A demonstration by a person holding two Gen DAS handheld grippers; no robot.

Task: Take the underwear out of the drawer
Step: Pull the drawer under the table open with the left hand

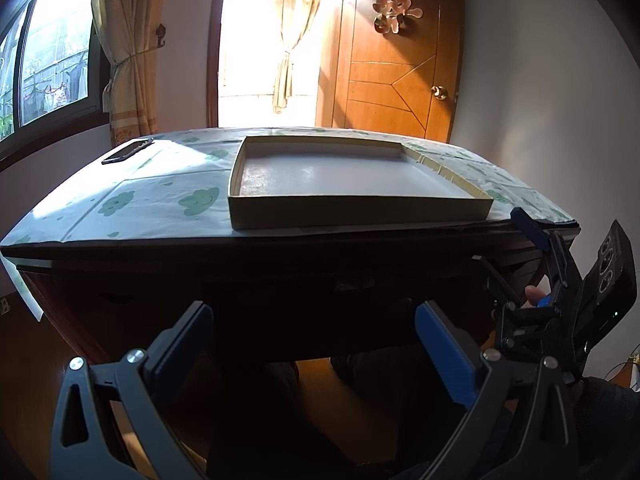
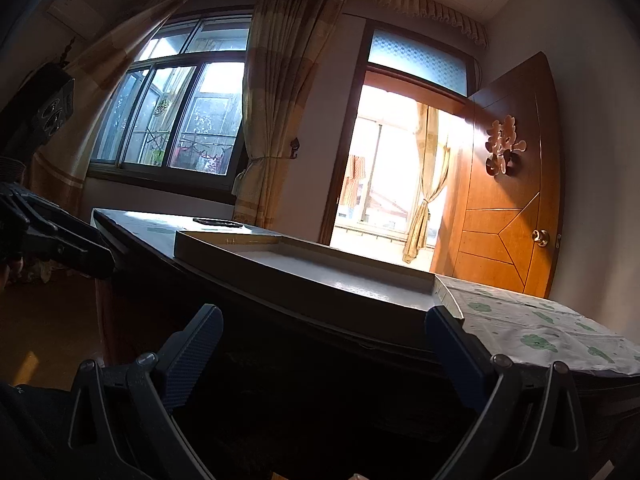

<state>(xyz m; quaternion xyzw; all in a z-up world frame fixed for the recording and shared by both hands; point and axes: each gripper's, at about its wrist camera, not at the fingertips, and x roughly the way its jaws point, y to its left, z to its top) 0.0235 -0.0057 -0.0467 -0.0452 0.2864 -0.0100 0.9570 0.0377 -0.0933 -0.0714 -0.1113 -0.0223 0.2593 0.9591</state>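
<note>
Both tools, left tool and right tool, gape apart below the bench's near edge; drawer front too dark to tell.

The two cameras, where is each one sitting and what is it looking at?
Left wrist view: sits on the left gripper, low before the dark desk, facing the shallow cardboard box, a phone and the wooden door; its open blue-padded fingers show, plus the right gripper and a fingertip.
Right wrist view: sits on the right gripper, lower and tilted, facing the window and doorway; the left gripper shows at the left edge.
Both share the box, door, curtains and the cloud-print table cover.
</note>
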